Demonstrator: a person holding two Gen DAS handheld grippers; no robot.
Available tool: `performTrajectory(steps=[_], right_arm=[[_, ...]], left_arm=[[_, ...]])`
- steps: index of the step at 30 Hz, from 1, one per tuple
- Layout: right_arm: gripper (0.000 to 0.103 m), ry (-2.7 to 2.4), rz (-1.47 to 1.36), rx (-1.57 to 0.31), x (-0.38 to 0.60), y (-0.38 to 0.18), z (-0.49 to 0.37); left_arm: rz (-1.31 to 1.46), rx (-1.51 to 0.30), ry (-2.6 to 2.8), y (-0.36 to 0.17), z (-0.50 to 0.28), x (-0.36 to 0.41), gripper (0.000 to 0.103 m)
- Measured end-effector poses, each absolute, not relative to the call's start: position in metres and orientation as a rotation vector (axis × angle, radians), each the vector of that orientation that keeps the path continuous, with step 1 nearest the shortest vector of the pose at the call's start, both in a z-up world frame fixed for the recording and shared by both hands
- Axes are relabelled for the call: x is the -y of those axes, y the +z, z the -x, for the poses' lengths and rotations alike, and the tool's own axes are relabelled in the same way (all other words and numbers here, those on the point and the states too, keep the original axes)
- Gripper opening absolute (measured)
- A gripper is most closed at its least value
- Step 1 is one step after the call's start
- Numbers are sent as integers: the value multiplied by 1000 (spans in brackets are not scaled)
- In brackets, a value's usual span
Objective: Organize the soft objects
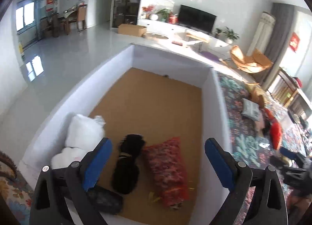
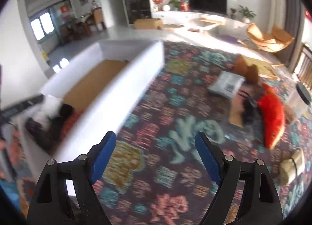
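A white box point(image 1: 171, 57) with a cardboard floor stands on the patterned rug point(image 2: 175, 108). Inside it lie a white plush point(image 1: 81, 137), a black plush point(image 1: 127, 166), a red patterned cushion point(image 1: 167, 168) and a dark item point(image 1: 105, 199). My left gripper point(image 1: 158, 162) is open and empty above the box's near end. My right gripper point(image 2: 156, 156) is open and empty over the rug, right of the box point(image 2: 117, 92). On the rug to the right lie a red cushion point(image 2: 273, 115), a grey packet point(image 2: 226, 84), a brown plush point(image 2: 247, 70), a dark plush point(image 2: 247, 109) and a beige roll point(image 2: 292, 166).
The room beyond has a TV stand point(image 1: 185, 28), a cardboard box point(image 1: 132, 29), an orange lounge chair point(image 1: 247, 59) and glossy floor to the left. The right wrist view is motion-blurred. The other gripper's dark body point(image 1: 296, 170) shows at the right edge.
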State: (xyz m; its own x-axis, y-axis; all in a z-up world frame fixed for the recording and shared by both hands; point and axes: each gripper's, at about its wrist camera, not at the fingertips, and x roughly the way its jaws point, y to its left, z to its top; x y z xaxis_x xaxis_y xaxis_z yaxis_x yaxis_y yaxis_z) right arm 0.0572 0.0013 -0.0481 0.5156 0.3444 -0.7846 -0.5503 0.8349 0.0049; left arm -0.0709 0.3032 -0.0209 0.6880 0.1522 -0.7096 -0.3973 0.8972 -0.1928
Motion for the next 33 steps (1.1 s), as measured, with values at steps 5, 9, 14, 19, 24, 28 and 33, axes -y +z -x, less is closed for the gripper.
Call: performTrajectory(steps=[5,9,14,19,24,28,33], right_arm=[[85,236,206,-917,105,-104,-73],[85,67,26,-926,166,-110,-80],[85,-4,-5,-902,179,-109,-86],[85,11,36,-911,171,-115,-98],[87,19,4,-929,176,-124,-102],[89,15,17,-931,172,-126,-101],[91,16,15,-934,172,-127,-100]], left_arm=[[255,-781,-5,-22,39,-191,100],[136,-861,-147,-62,7,-106,100],[49,-924,-142,-113,-37,-48,100],[32,-938,-133,-136,-76,-32,100],[-25,-943,-96,-148,-90,-27,100],[-28,-942,-74,-152,-90,-27,103],[-30,-942,-71,-152,-91,-27,103]])
